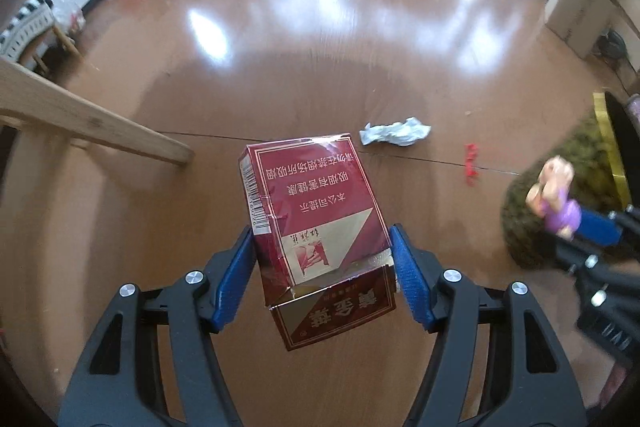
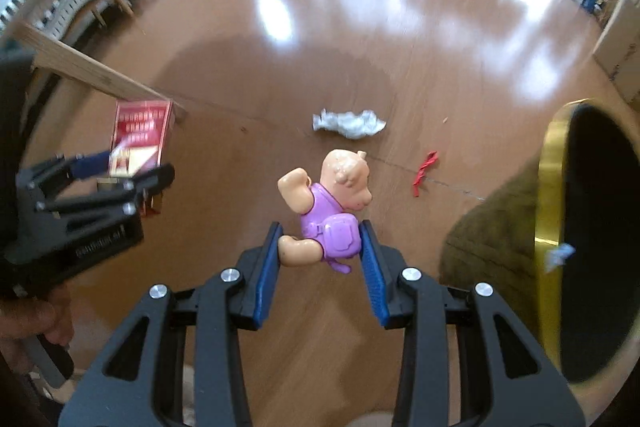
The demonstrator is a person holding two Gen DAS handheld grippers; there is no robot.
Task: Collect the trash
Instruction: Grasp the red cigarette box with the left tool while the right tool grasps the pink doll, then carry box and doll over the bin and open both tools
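Red cigarette pack (image 1: 316, 223) clamped lengthwise in left tool (image 1: 322, 259), flip-top end nearest camera.

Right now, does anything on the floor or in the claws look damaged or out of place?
The red cardboard cigarette pack in the left claw is crushed, its lid torn open. Crumpled white paper and a red scrap litter the wooden floor.

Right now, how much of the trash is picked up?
Done: a pale scrap seems to sit inside the gold-rimmed dark bin. In hand: the left gripper holds a red cardboard cigarette pack; the right gripper holds a purple-shirted plastic toy figure. Left: crumpled white paper and a red twisted strip on the floor.
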